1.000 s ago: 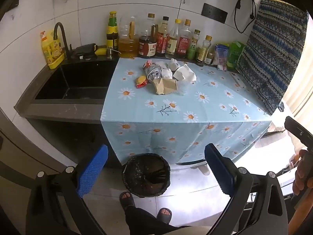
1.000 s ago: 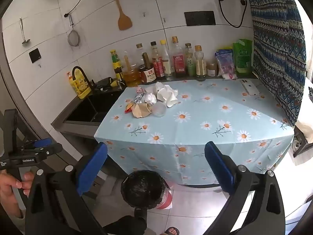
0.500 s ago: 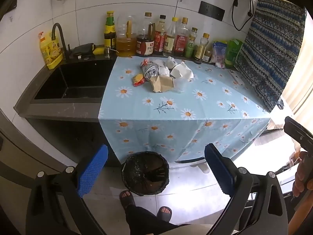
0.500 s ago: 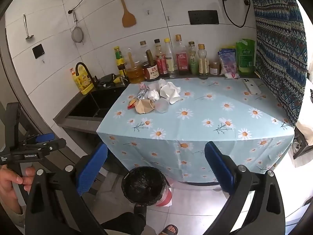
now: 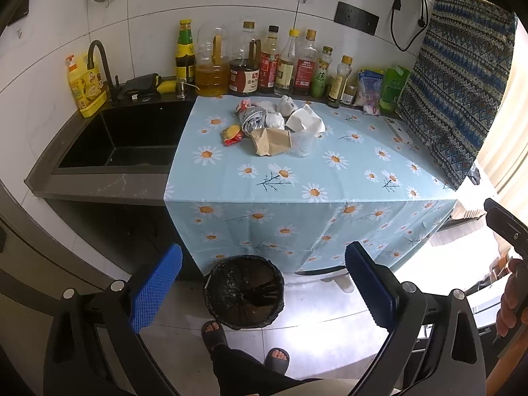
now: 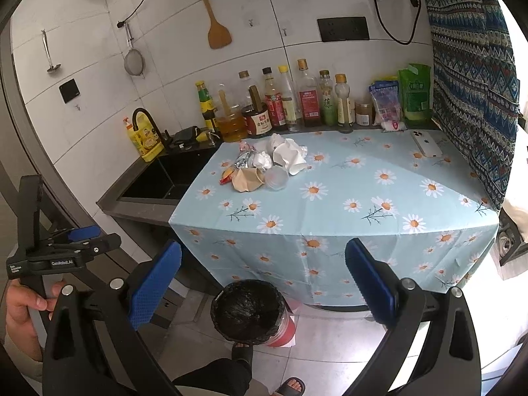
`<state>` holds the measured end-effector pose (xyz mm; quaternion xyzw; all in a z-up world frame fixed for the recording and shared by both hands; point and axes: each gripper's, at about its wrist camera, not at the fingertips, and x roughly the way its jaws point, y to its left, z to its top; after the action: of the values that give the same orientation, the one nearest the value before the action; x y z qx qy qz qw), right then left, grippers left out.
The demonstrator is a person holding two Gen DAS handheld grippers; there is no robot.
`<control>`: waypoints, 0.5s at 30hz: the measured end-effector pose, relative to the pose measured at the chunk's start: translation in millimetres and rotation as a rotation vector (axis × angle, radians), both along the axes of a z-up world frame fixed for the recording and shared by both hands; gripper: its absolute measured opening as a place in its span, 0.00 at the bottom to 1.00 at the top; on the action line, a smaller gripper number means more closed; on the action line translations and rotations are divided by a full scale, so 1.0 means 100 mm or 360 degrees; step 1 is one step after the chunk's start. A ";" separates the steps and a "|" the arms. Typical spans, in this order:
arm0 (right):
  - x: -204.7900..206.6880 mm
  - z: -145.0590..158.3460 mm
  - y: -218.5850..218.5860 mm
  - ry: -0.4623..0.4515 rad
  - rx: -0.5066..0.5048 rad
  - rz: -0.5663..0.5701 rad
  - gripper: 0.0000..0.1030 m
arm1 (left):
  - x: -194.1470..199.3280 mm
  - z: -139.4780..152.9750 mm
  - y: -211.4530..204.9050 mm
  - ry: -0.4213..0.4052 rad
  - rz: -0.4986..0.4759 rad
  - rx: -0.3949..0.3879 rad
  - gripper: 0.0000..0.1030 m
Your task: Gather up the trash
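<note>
Your left gripper (image 5: 262,283) gapes wide and empty. At twelve o'clock the trash pile (image 5: 272,128) sits untouched on the daisy cloth (image 5: 297,178); the lined bin (image 5: 244,292) waits at six. Your right gripper (image 6: 262,283) is wide too, carrying nothing. Everything's left to collect.

A light-blue daisy-print cloth (image 5: 297,171) draped the counter, smooth and faintly sheened. At centre frame lay a crumpled brown paper bag (image 5: 270,141), crinkled silver foil wrapper (image 5: 252,122) and clear plastic cup (image 5: 303,143) — all creased. The white wall tiles (image 6: 264,6) looked glossy; the wooden spatula (image 6: 217,33), upper centre, matt. The left gripper (image 5: 262,285) wore blue pads (image 5: 155,292) of rough, dimpled rubbery texture.
</note>
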<state>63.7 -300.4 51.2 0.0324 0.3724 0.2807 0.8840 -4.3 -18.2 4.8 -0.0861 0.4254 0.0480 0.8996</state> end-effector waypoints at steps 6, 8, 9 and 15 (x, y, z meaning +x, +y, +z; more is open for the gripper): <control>-0.01 0.02 -0.05 0.0003 -0.0018 -0.0012 0.95 | -0.03 0.03 -0.04 -0.0004 -0.0001 -0.0034 0.93; -0.01 0.02 -0.06 0.0016 -0.0021 -0.0016 0.95 | -0.06 0.03 -0.10 -0.0004 -0.0005 -0.0021 0.93; -0.01 0.01 -0.06 0.0016 -0.0023 -0.0012 0.95 | -0.08 0.04 -0.12 -0.0006 -0.0006 -0.0011 0.93; -0.04 0.01 -0.10 0.0007 -0.0009 -0.0030 0.95 | -0.12 0.08 -0.15 -0.0005 -0.0025 0.0006 0.93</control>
<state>59.8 -310.3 52.0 0.0339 0.3747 0.2713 0.8859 -15.9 -33.3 13.1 -0.0813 0.4245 0.0417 0.9008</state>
